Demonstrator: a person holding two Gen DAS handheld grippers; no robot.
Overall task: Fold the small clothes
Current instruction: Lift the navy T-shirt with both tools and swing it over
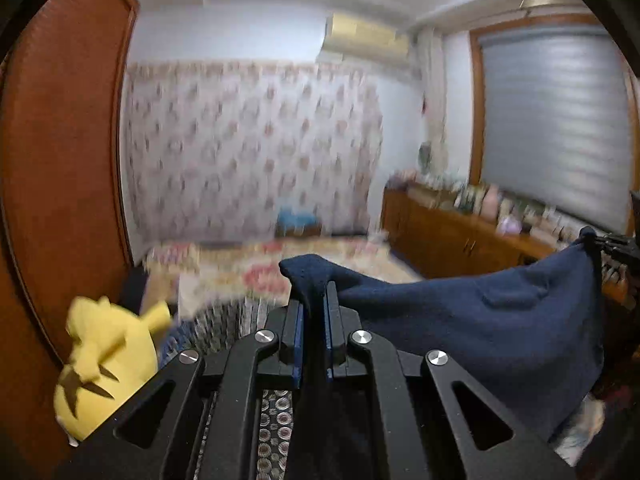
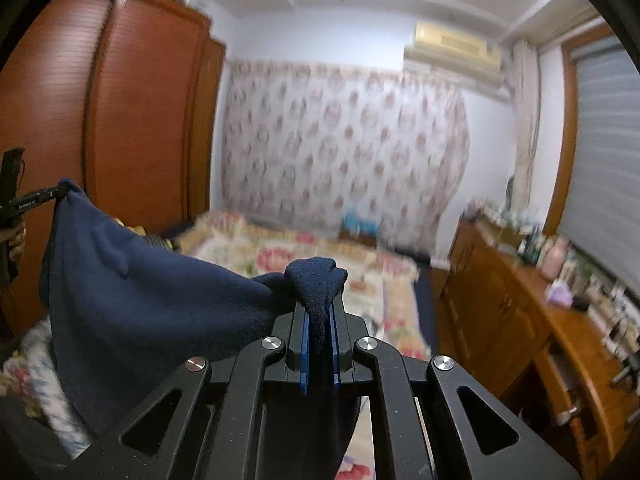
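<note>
Bedroom: one bed with a floral pink-and-cream bedspread (image 2: 320,256) in the middle, floral curtain (image 2: 344,148) behind it, reddish-brown wooden wardrobe (image 2: 132,112) on the left, low wooden sideboard (image 2: 516,304) along the right wall loaded with blurred small bottles and items, too smeared to count. One cream wall air conditioner (image 2: 452,52) high up, one grey roller blind (image 1: 556,120) over the window, one small blue item (image 1: 296,218) at the curtain's foot, unclear what. One yellow plush toy with black markings (image 1: 100,364) low left in the left view. One dark navy fleece garment (image 1: 460,320), held up in the air above the bed, stretched between the two tools and sagging in the middle. Left gripper (image 1: 314,300): black fingers with blue pads pressed together on a bunched corner of the navy cloth. Right gripper (image 2: 320,312): same, pads pinching another bunched corner, cloth poking out over the tips. Each tool also visible at the far cloth edge in the other's view.
</note>
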